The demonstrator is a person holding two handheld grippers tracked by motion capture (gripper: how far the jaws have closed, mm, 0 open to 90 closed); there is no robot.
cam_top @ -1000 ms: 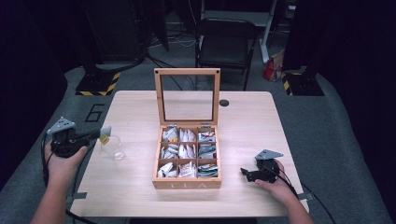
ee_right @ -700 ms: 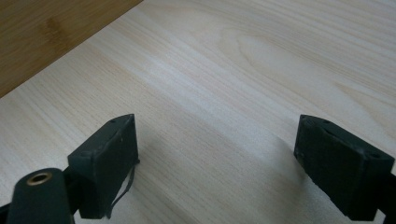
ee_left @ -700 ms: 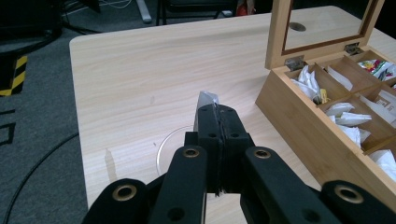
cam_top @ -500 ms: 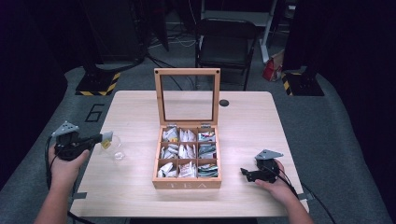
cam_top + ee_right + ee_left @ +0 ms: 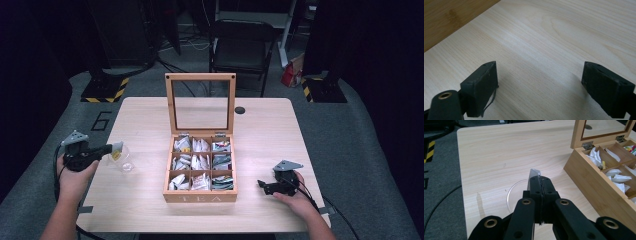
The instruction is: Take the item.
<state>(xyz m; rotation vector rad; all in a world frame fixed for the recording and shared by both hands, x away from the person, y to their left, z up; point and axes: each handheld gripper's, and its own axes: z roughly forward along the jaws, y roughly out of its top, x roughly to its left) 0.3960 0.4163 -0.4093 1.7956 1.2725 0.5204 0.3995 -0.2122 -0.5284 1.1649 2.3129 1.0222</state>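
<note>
Light wooden table (image 5: 150, 125) carries everything, largest first: an open bamboo tea box (image 5: 200, 192) with nine compartments sits mid-table, its glass-paned lid (image 5: 201, 102) standing upright at the back, probably so the sachets can be reached from above. Compartments hold mixed white and coloured tea bags (image 5: 200, 161), loosely stacked. Left of the box, well apart from it, a clear glass cup (image 5: 123, 161) stands on the tabletop, likely the drop target. Left gripper (image 5: 109, 148) hovers just over that cup with its jaws pressed together on a small pale tea-bag sachet (image 5: 534, 173), whose corner pokes out past the fingertips; in the left gripper view the cup rim (image 5: 510, 195) curves right beneath the jaws, so the bag looks lined up for release into the glass, not yet let go. Right gripper (image 5: 262, 186) rests on the table to the right of the box near the front edge, jaws spread wide with nothing between them, only bare wood in the right gripper view; seems parked out of the way. Small dark round hole (image 5: 240, 110) in the tabletop sits behind the box.
</note>
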